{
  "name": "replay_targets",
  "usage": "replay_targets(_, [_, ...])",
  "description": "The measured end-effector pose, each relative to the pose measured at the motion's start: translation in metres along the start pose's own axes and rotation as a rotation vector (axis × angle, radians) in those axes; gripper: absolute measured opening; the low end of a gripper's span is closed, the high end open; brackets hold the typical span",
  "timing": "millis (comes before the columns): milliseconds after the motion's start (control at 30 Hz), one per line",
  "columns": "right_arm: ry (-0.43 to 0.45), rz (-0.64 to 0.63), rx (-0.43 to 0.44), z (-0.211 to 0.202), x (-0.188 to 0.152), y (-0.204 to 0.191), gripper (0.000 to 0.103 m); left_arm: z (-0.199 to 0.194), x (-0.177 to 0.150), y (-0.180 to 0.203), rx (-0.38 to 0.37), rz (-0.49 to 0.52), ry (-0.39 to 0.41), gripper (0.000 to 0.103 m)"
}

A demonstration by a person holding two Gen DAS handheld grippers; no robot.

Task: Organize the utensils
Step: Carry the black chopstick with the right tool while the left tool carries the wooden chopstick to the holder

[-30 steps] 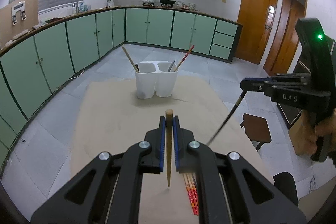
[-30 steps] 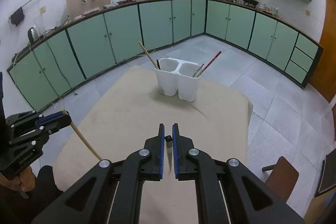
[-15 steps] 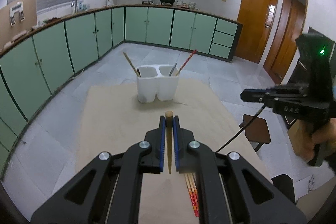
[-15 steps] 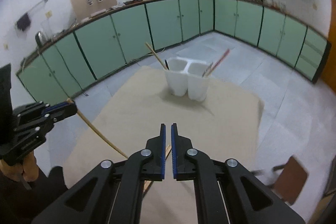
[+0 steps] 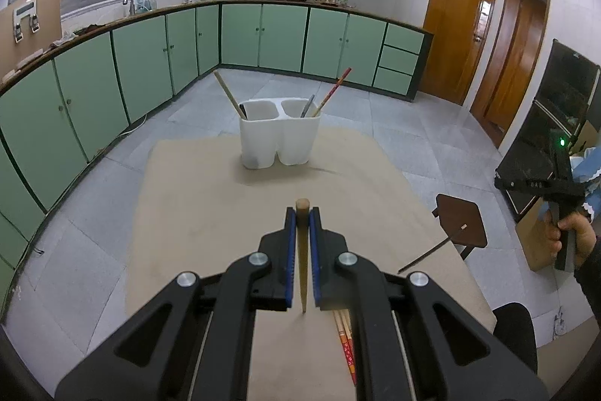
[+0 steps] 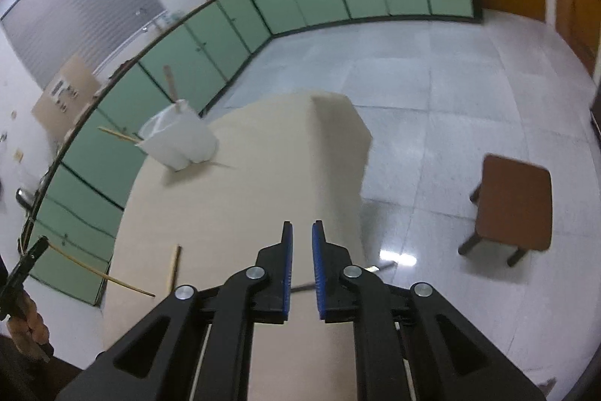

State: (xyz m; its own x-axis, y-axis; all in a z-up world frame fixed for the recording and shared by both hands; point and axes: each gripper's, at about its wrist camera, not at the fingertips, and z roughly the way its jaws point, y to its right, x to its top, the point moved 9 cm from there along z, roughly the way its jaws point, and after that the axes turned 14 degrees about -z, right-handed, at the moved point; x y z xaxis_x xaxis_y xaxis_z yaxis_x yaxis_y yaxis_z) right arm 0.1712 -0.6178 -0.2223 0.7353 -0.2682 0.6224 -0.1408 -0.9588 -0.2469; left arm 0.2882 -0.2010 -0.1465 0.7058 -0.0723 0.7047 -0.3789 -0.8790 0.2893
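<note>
Utensils on a beige rectangular worktop (image 5: 195,198): one plain wooden chopstick (image 5: 302,251) is clamped between the blue pads of the left claw (image 5: 302,213), its jaws shut on it, blunt end forward and point hanging over the near part of the worktop. A white plastic two-compartment holder (image 5: 280,138) stands at the far end. In its left compartment a wooden stick (image 5: 227,93) and a dark utensil lean left; in its right compartment a grey utensil (image 5: 307,105) and a red-ended chopstick (image 5: 334,91) lean right. A pair of red-patterned chopsticks (image 5: 347,348) lies flat at the near edge, partly hidden by the left claw's body. A dark thin chopstick (image 5: 432,252) is seen at the worktop's right edge; whether it rests there cannot be told. The right claw (image 6: 300,239) is held off the worktop's right side, its jaws opening, with nothing between the pads. A brown wooden stool (image 6: 514,202) stands on the grey tiled floor (image 6: 432,70).
</note>
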Motion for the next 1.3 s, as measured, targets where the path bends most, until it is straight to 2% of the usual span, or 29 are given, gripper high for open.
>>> replay_targets(133, [-0.01, 0.016, 0.022, 0.004, -0.007, -0.005, 0.012, 0.001, 0.003, 0.0, 0.006, -0.005, 0.002, 0.006])
replay_targets(200, [-0.022, 0.044, 0.031, 0.004, -0.011, -0.011, 0.016, 0.0, 0.003, 0.001, 0.004, -0.009, 0.003, 0.006])
replay_targets(267, [-0.03, 0.117, 0.061, 0.009, -0.02, -0.004, 0.028, 0.0, 0.002, 0.0, 0.002, -0.011, 0.005, 0.006])
replay_targets(300, [-0.04, 0.141, 0.056, 0.012, -0.025, 0.001, 0.029, 0.0, 0.002, 0.001, 0.0, -0.013, 0.006, 0.006])
replay_targets(367, [-0.089, 0.23, 0.05, 0.027, -0.045, 0.019, 0.047, -0.001, 0.0, 0.001, -0.005, -0.012, 0.009, 0.006])
replay_targets(400, [-0.113, 0.328, 0.064, 0.038, -0.061, 0.033, 0.048, -0.002, 0.0, 0.002, -0.008, -0.01, 0.009, 0.006])
replay_targets(500, [-0.107, 0.535, 0.089, 0.058, -0.087, 0.06, 0.048, -0.005, -0.001, 0.004, -0.007, 0.008, 0.015, 0.006])
replay_targets(733, [-0.129, 0.542, 0.014, 0.09, -0.091, 0.066, 0.047, -0.01, 0.0, 0.003, -0.01, 0.0, 0.035, 0.006])
replay_targets(833, [-0.126, 0.566, 0.013, 0.1, -0.096, 0.068, 0.047, -0.01, -0.001, 0.001, -0.008, 0.005, 0.056, 0.006])
replay_targets(900, [-0.106, 0.583, 0.013, 0.103, -0.097, 0.07, 0.047, -0.009, -0.003, -0.002, 0.016, 0.038, 0.102, 0.006])
replay_targets(1000, [-0.09, 0.602, 0.027, 0.108, -0.098, 0.073, 0.046, -0.004, -0.007, -0.009, 0.01, 0.016, 0.118, 0.006])
replay_targets(1033, [-0.085, 0.604, 0.031, 0.11, -0.098, 0.073, 0.045, -0.002, -0.008, -0.013, 0.009, 0.003, 0.118, 0.006])
replay_targets(1100, [-0.076, 0.604, 0.04, 0.113, -0.097, 0.073, 0.034, -0.003, -0.007, -0.014, 0.008, -0.007, 0.118, 0.006])
replay_targets(1133, [-0.069, 0.602, 0.041, 0.114, -0.096, 0.073, 0.022, -0.004, -0.008, -0.013, 0.009, -0.003, 0.119, 0.006])
replay_targets(1300, [0.014, 0.527, 0.003, 0.095, -0.077, 0.064, 0.016, -0.007, -0.005, -0.011, 0.014, 0.018, 0.117, 0.006])
